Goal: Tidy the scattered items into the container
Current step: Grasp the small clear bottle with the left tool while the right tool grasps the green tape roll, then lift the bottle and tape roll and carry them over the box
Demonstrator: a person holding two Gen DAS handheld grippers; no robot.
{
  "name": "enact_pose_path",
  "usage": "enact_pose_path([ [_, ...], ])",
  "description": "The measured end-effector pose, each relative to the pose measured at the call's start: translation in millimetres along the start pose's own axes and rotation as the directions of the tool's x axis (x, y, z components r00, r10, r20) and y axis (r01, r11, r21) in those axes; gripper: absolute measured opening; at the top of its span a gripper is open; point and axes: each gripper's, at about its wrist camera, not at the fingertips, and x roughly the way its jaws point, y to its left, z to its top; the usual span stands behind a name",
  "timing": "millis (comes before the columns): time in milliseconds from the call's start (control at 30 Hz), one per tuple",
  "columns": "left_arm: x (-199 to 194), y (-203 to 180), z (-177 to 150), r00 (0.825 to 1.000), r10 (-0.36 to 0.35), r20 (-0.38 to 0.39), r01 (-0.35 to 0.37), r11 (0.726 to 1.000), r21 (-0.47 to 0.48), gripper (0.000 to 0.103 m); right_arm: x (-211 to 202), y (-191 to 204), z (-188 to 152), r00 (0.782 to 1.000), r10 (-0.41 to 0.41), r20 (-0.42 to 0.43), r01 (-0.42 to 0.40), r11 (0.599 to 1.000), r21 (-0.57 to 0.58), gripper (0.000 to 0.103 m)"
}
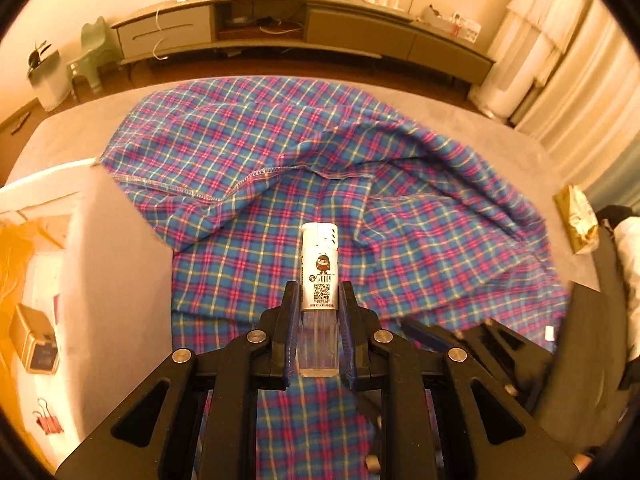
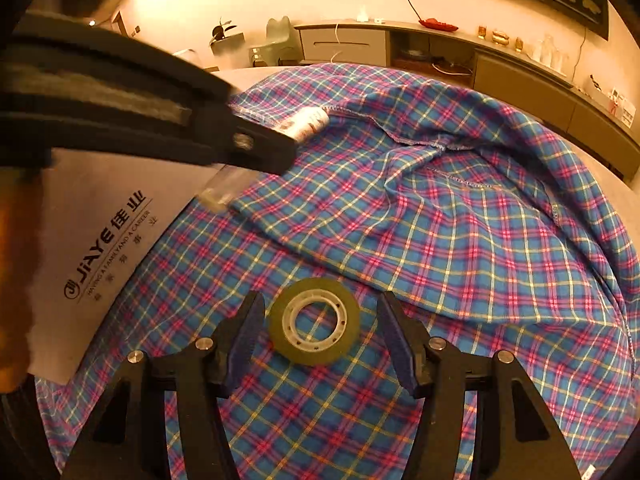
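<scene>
In the white box (image 1: 120, 264) (left edge of the plaid cloth (image 1: 400, 208)) we see binder clips (image 1: 48, 422); the left gripper (image 1: 319, 300) pinches a lighter (image 1: 320, 264), and the right gripper (image 2: 320, 332) is spread around a tape roll (image 2: 314, 326).

- Left gripper (image 1: 319, 300): matte black plastic linkage arms with triangular cut-outs.
- Round silver screws at the pivots.
- Right gripper (image 2: 320, 326): same black frame; ribbed dark blue pads (image 2: 244, 334) line its fingers.
</scene>
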Motion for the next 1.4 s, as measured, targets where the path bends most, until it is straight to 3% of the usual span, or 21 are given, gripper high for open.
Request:
enact_pose_path([
  [300, -46, 9, -11, 0.997, -0.054, 0.052, 0.057, 0.997, -0.061, 0.019, 9, 12, -1, 1.000, -0.020, 0.013, 0.021, 0.997, -0.072, 0.060],
  [433, -65, 11, -19, 0.995, -0.071, 0.065, 0.076, 0.995, -0.065, 0.019, 9, 21, -2, 0.998, -0.067, 0.005, 0.068, 0.991, -0.112, 0.052],
  [533, -74, 10, -27, 0.995, -0.076, 0.067, 0.081, 0.995, -0.064, 0.019, 8, 18, 2, 0.998, -0.066, 0.001, 0.066, 0.995, -0.078, 0.037],
  [700, -92, 9, -39, 0.993, -0.090, 0.072, 0.095, 0.993, -0.068, 0.019, 3, 13, 1, 1.000, -0.019, 0.013, 0.019, 0.999, -0.038, 0.046],
  [800, -103, 8, -47, 0.992, -0.100, 0.081, 0.105, 0.992, -0.065, 0.019, 3, 6, 6, 0.999, 0.034, 0.018, -0.034, 0.999, 0.020, 0.045],
  [900, -112, 8, -53, 0.991, -0.104, 0.086, 0.110, 0.992, -0.061, 0.019, 5, -2, 10, 0.997, 0.079, 0.005, -0.079, 0.993, 0.087, 0.016],
  [1000, -120, 8, -60, 0.990, -0.105, 0.095, 0.111, 0.992, -0.055, 0.019, 3, -3, 9, 0.994, 0.106, 0.005, -0.106, 0.986, 0.128, 0.011],
  [1400, -139, 11, -92, 0.989, -0.108, 0.102, 0.115, 0.991, -0.062, 0.019, -29, 2, 5, 0.990, 0.128, 0.061, -0.138, 0.968, 0.208, 0.010],
])
